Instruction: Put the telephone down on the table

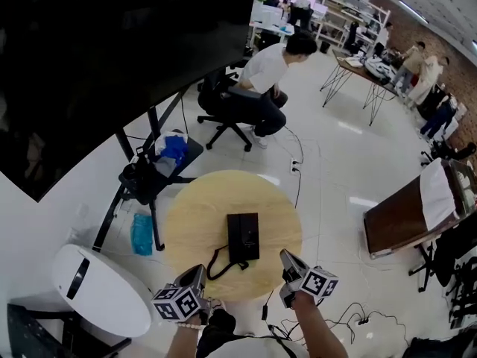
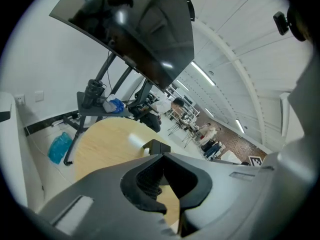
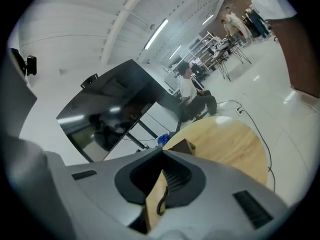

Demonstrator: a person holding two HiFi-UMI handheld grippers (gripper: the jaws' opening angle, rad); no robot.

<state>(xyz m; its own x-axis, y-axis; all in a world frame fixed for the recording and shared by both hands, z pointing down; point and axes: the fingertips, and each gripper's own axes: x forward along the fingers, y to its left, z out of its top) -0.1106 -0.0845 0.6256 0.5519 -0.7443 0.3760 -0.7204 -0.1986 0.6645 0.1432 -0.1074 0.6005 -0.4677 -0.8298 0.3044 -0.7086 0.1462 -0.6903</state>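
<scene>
Telephone (image 1: 244, 237) lies flat near the middle of the round table (image 1: 186, 215), untouched; its cord (image 1: 218, 264) loops toward the near edge. Looks already set down, judging from this. Main risk: the cord sits close to the left gripper (image 1: 198, 273), so a careless pull-back could snag it and drag the phone. Right gripper (image 1: 286, 257) is at the near edge, right of the phone. Both are short of the phone with jaws closed together, nothing between them.
</scene>
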